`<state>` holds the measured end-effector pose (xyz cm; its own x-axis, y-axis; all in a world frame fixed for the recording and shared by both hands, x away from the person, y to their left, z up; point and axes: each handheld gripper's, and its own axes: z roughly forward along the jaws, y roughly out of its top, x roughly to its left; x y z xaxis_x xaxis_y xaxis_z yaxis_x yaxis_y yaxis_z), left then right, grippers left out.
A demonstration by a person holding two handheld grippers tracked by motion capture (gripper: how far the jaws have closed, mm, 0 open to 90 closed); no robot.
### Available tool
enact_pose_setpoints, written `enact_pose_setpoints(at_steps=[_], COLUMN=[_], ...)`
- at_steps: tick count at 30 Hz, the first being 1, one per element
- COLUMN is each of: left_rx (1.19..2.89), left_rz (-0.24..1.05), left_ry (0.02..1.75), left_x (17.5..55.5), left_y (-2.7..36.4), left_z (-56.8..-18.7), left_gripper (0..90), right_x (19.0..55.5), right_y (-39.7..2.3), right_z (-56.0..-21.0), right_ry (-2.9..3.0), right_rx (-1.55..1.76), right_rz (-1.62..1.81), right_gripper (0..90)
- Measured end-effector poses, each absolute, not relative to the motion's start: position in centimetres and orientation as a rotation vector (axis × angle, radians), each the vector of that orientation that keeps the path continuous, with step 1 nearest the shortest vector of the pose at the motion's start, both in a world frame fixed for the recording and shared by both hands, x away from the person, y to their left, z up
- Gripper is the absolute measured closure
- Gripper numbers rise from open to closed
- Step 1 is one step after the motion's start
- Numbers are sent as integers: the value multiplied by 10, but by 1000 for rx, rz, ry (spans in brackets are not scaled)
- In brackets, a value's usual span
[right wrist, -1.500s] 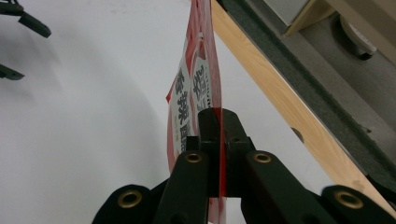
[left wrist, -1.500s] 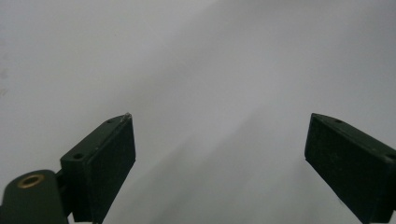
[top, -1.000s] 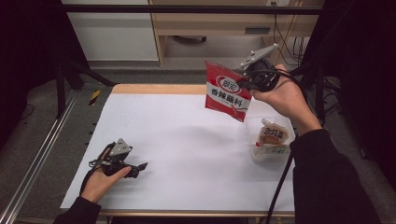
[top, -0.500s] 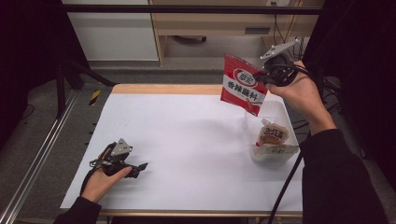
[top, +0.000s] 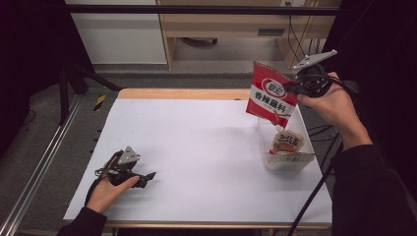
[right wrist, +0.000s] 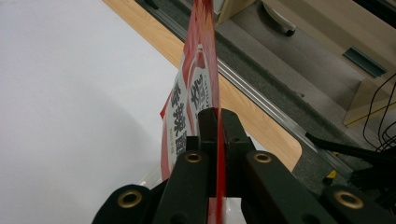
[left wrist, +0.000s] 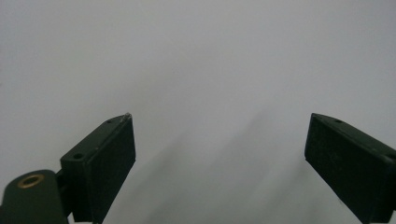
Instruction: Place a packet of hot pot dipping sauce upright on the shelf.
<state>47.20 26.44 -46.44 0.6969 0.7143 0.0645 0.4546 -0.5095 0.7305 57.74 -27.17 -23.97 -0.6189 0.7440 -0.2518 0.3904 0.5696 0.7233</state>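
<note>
A red and white seasoning packet [top: 269, 96] hangs in the air above the far end of a clear plastic bin [top: 266, 155] at the table's right side. My right gripper [top: 291, 88] is shut on the packet's right edge. In the right gripper view the packet [right wrist: 201, 88] stands edge-on, pinched between the two black jaws of my right gripper [right wrist: 216, 122]. A tan packet [top: 286, 143] lies inside the bin. My left gripper [top: 149, 177] rests on the white table near the front left, and its jaws [left wrist: 219, 154] stand wide apart over bare white surface.
The white table [top: 196, 147] has a wooden far edge [top: 182, 93]. A metal rail [top: 39, 167] runs along the left side. Cabinets and cables stand beyond the table. A black cable [top: 314, 196] trails from the right hand toward the front edge.
My right hand has carried the red packet rightward and slightly down, from over the table's back centre-right to above the clear bin. The left hand has stayed in place.
</note>
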Motion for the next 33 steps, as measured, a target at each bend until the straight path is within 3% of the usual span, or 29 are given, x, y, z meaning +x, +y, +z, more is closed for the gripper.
enact_pose_setpoints(at_steps=[15,33], left_rx=[2201,2203], left_rz=[465,465], left_ry=[892,890], left_x=[473,474], left_y=[265,265], left_z=[-465,-465], left_gripper=[86,87], right_x=[573,578], right_y=[-302,-307], right_z=[-255,-282], right_ry=[2226,2242], right_rx=[985,1034], right_rz=[849,861], right_gripper=[900,900])
